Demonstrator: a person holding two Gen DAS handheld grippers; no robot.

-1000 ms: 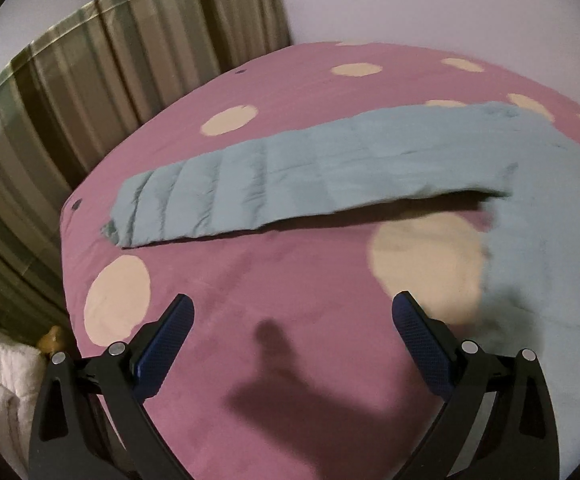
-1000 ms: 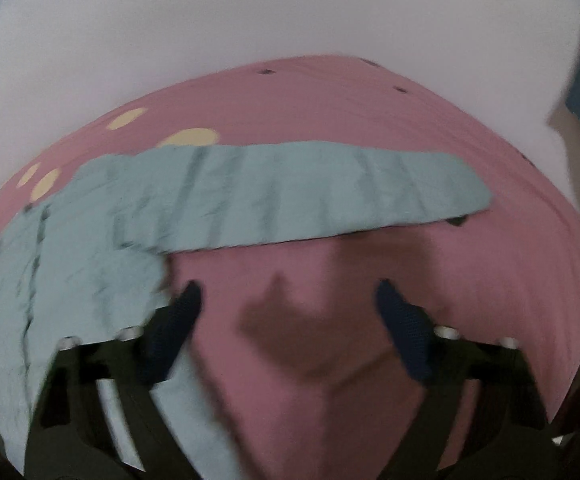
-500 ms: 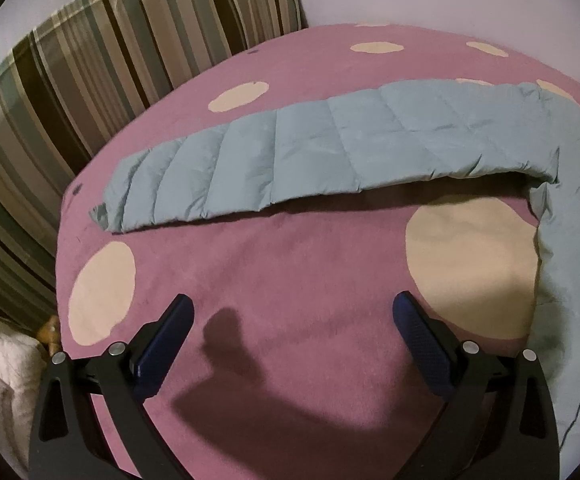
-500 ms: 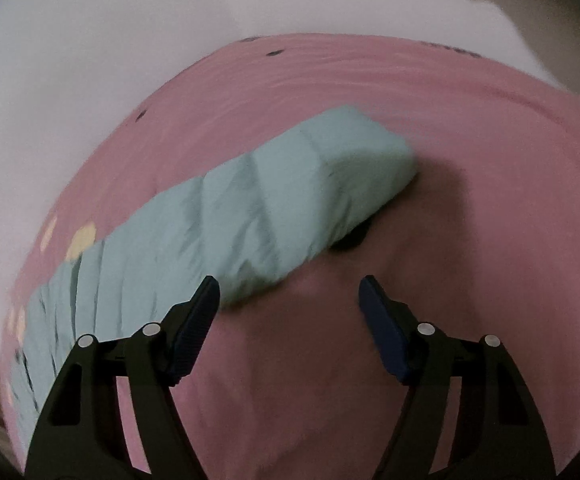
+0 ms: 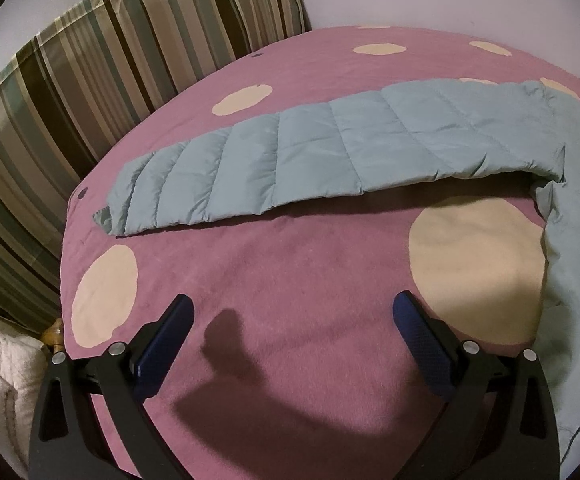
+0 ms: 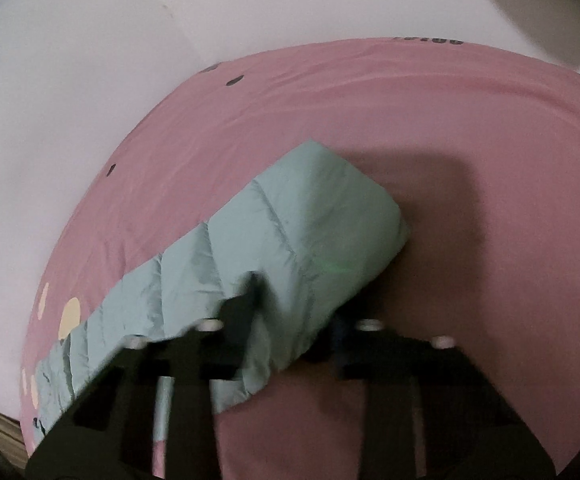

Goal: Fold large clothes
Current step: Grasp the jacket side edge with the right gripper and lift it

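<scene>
left tongs [image 5: 292,316] wide over bare pink bedspread [image 5: 290,260]; right tongs [image 6: 296,312] pinching jacket sleeve [image 6: 290,240] edge

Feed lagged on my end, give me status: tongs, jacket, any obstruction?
Left tongs open, empty, over the bedspread. Right tongs closing around jacket sleeve, grip unclear through blur. Nothing blocking.

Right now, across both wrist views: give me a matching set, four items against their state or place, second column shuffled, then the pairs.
1. left gripper
2. right gripper
3. left sleeve of the jacket
4. striped pillow

A. closing on the jacket's right sleeve
B. propped at the bedspread's far left edge
C. open, holding nothing
D. lying flat across the dotted bedspread

Pairs: 1-C, 2-A, 3-D, 4-B
</scene>
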